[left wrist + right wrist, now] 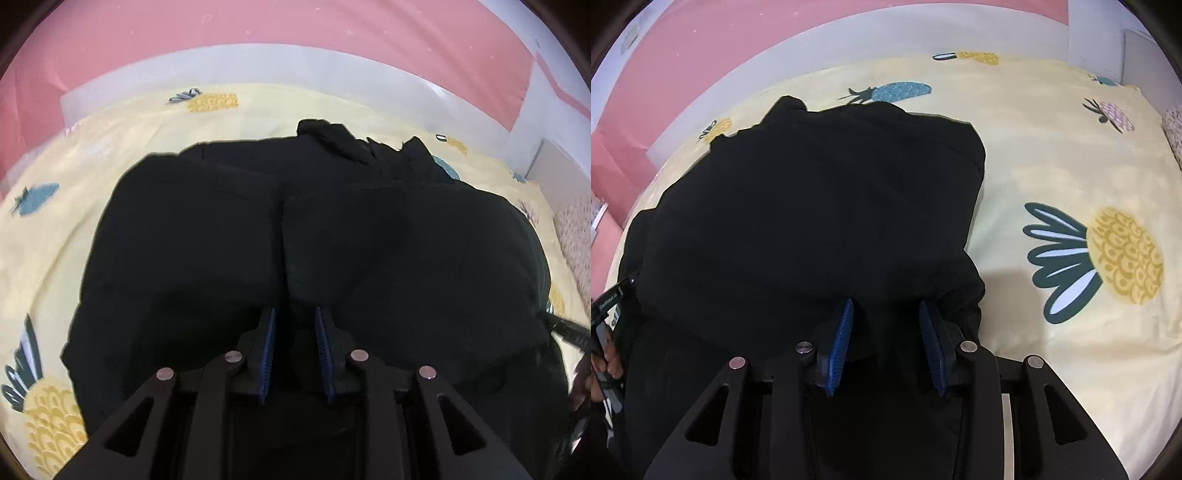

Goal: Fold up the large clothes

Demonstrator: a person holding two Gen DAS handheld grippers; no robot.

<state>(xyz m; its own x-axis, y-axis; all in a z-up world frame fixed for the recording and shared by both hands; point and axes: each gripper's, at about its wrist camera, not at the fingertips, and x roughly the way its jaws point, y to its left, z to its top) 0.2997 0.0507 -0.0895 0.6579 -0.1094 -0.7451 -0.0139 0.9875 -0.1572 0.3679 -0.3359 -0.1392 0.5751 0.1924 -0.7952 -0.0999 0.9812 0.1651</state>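
A large black garment (295, 229) lies spread on a yellow pineapple-print bed sheet (48, 240); it also fills the left and middle of the right wrist view (812, 206). My left gripper (295, 314) sits at the garment's near edge, its blue pads a small gap apart with black cloth bunched between them. My right gripper (886, 306) is at the near right part of the garment, its blue pads wider apart with black cloth lying between them. The garment's far end is rumpled (332, 136).
The sheet (1071, 155) stretches to the right of the garment. A white bed edge (258, 62) and a pink wall (184, 26) lie beyond. The other gripper and a hand show at the left edge of the right wrist view (605, 321).
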